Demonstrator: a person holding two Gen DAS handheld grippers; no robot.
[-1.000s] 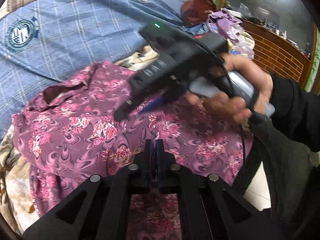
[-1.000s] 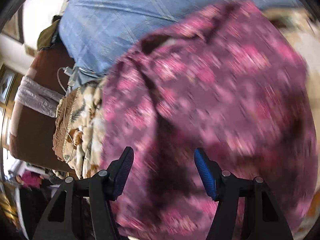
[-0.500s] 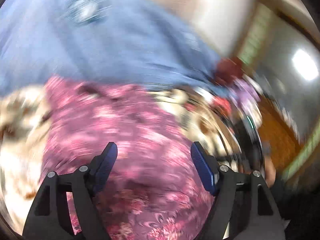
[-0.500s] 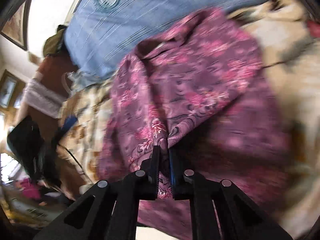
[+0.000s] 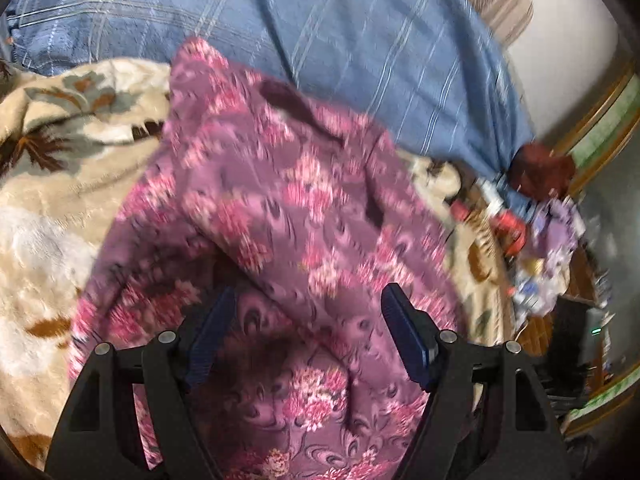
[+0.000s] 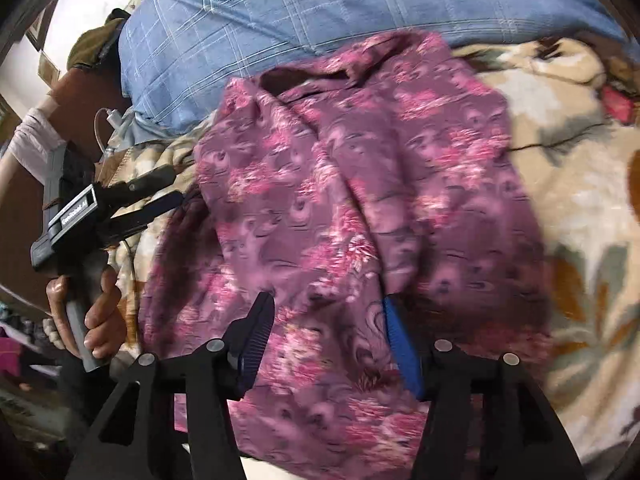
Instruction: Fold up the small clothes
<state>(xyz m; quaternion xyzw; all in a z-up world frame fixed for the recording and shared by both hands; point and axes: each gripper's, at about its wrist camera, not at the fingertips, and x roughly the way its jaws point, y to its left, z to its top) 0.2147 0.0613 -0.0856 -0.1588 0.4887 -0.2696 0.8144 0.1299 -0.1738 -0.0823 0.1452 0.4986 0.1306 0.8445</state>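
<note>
Our left gripper (image 5: 308, 336) and right gripper (image 6: 328, 344) both hang spread wide, jaws holding nothing, each just above the purple rose-patterned blouse (image 6: 360, 200). The blouse lies rumpled on a cream floral fleece blanket (image 6: 580, 200), near a blue checked pillow (image 6: 320, 12). We judge the risk is closing on a bunched ridge, catching several layers and folding crooked.

Black angular arms with silver round screws and ribbed blue pads (image 5: 404, 336) on left gripper (image 5: 306, 338) and right gripper (image 6: 326, 340). Bare-skinned hand (image 6: 94, 320) around grey handle; white lettering on black body.
</note>
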